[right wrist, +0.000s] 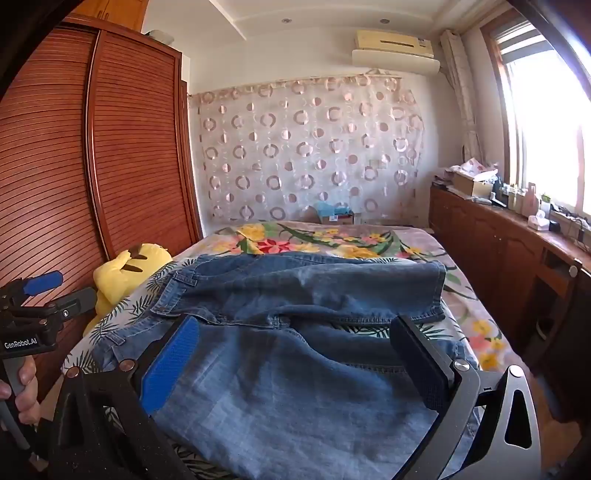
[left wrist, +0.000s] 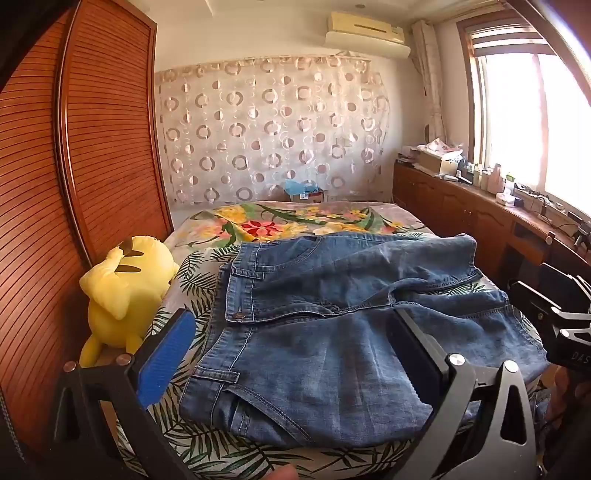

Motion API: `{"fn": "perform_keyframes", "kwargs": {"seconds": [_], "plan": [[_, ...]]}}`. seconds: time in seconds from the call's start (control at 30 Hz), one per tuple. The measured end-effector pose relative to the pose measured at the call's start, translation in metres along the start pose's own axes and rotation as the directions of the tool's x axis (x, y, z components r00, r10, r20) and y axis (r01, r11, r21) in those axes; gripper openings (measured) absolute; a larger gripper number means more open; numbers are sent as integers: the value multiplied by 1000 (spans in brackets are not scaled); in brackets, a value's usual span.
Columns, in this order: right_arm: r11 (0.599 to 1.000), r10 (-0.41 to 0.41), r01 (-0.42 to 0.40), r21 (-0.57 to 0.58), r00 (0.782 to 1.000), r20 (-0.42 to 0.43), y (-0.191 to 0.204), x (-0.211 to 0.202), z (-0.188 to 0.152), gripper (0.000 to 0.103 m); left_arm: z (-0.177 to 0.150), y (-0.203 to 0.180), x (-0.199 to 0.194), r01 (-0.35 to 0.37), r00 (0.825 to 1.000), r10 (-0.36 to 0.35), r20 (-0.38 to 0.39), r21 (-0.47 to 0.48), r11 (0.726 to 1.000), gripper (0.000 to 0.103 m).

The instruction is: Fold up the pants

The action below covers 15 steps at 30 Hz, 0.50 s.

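While both spread, empty grippers, left [left wrist: 291, 354] and right [right wrist: 299, 362], hover over jeans [left wrist: 354, 332], only the left view shows the waistband button [left wrist: 240, 315].

I see a yellow plush toy [left wrist: 127, 291] lying at the bed's left edge against the slatted wooden wardrobe [left wrist: 74, 166]. A floral bedspread [left wrist: 280, 221] covers the bed. A ring-patterned curtain [left wrist: 273, 129] hangs behind, an air conditioner [left wrist: 365, 33] above, a cluttered wooden counter [left wrist: 480, 199] under the window [left wrist: 524, 122].
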State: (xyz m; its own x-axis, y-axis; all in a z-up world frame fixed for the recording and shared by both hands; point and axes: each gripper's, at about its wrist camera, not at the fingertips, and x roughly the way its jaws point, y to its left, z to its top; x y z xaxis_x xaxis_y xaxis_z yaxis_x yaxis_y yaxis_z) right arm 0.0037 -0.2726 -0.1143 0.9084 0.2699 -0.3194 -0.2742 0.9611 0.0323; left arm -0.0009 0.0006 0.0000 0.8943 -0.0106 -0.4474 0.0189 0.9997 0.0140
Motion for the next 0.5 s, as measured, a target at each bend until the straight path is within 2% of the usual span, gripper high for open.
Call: {"fn": "perform_keyframes", "kwargs": {"seconds": [0.5], "plan": [[1000, -4, 4, 5, 1000, 9, -3, -4, -1, 103, -3, -3, 1, -15, 1000, 15, -12, 13, 1000, 103]]}}
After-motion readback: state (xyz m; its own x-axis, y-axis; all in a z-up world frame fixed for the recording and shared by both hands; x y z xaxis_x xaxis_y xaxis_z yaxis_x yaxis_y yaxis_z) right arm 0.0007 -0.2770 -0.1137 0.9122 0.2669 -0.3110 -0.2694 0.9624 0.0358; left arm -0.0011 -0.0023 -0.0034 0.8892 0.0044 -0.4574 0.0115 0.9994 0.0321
